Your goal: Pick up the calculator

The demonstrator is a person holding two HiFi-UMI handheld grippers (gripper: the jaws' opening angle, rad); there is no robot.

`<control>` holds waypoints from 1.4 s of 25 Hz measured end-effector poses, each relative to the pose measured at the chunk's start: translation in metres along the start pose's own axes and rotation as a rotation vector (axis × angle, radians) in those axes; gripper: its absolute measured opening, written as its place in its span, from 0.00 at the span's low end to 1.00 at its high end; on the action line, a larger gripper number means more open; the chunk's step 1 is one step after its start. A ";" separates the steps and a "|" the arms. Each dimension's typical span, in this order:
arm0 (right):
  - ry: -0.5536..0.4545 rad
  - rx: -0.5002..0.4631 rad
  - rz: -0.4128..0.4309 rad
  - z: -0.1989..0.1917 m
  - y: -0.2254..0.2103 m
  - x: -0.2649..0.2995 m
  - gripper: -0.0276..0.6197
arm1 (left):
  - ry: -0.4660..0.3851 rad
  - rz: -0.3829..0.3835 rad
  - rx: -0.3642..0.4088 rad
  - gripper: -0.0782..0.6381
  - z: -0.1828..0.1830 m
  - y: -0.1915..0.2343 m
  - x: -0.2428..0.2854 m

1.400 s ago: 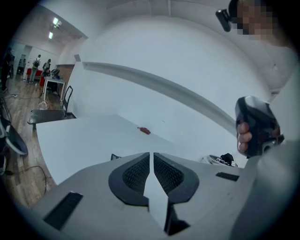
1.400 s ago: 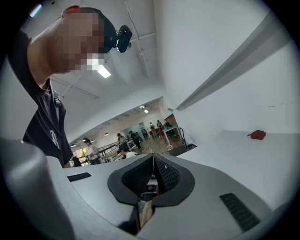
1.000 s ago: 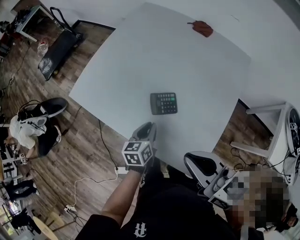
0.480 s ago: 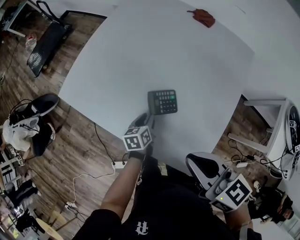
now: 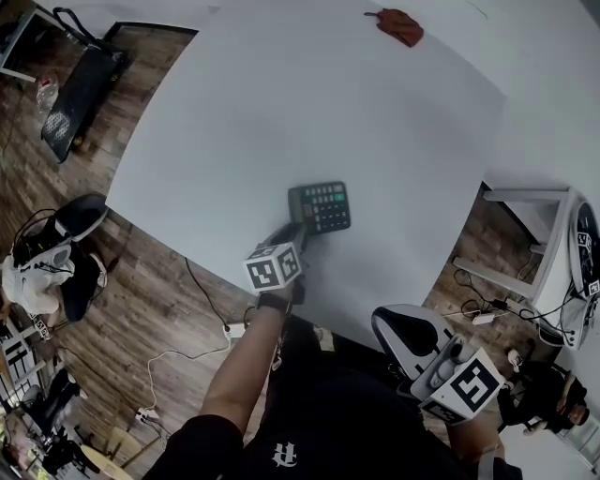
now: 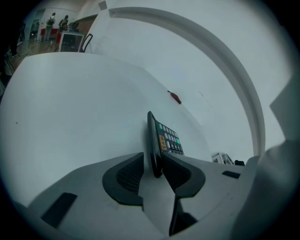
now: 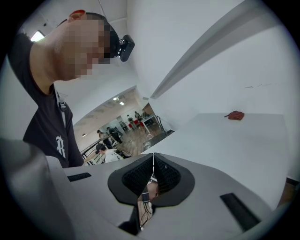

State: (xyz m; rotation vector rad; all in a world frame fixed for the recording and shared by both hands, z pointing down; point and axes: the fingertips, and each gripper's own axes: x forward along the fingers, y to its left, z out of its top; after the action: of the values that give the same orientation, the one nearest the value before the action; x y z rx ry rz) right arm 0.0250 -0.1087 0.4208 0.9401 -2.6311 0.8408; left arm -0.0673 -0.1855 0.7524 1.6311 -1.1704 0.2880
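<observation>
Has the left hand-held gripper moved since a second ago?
Yes. The left hand-held gripper has advanced up to the calculator; its opening jaws now have the calculator's near edge between them.

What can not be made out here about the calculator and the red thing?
- Calculator key print: too small in head view, nearly edge-on in left gripper view.
- Its near corner: head view, covered by left gripper, whose opening jaws straddle it.
- Red thing: too small in every view to identify.

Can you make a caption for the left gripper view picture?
Left tongs opening, calculator edge between them, on a white table.
</observation>
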 end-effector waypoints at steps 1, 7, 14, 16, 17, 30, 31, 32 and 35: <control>-0.004 0.005 -0.002 0.001 0.000 0.000 0.06 | 0.000 -0.009 -0.003 0.28 0.000 -0.001 0.001; 0.007 0.023 -0.021 -0.003 -0.006 -0.001 0.06 | -0.018 -0.078 -0.094 0.20 0.000 -0.005 0.005; -0.007 0.012 -0.015 -0.002 -0.004 -0.002 0.06 | -0.067 -0.133 -0.105 0.17 0.009 -0.015 0.001; -0.002 0.017 -0.018 -0.004 -0.003 -0.003 0.06 | -0.067 -0.134 -0.089 0.17 0.010 -0.020 -0.001; 0.000 0.018 -0.017 -0.005 -0.002 -0.003 0.06 | -0.067 -0.138 -0.084 0.17 0.010 -0.023 -0.003; 0.007 0.021 0.003 -0.007 -0.002 -0.024 0.06 | -0.084 -0.228 0.055 0.17 0.024 -0.102 -0.079; 0.005 0.021 0.003 -0.006 -0.002 -0.026 0.06 | -0.088 -0.234 0.057 0.17 0.024 -0.108 -0.087; 0.002 0.020 0.004 -0.005 0.000 -0.028 0.06 | -0.093 -0.241 0.059 0.17 0.024 -0.114 -0.095; -0.024 0.001 0.019 0.000 0.009 -0.033 0.06 | -0.118 -0.258 0.077 0.17 0.028 -0.130 -0.119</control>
State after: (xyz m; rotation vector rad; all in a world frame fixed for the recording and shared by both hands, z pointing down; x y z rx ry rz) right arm 0.0442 -0.0862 0.4041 0.9321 -2.6640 0.8412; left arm -0.0325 -0.1496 0.5813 1.8653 -1.0312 0.0733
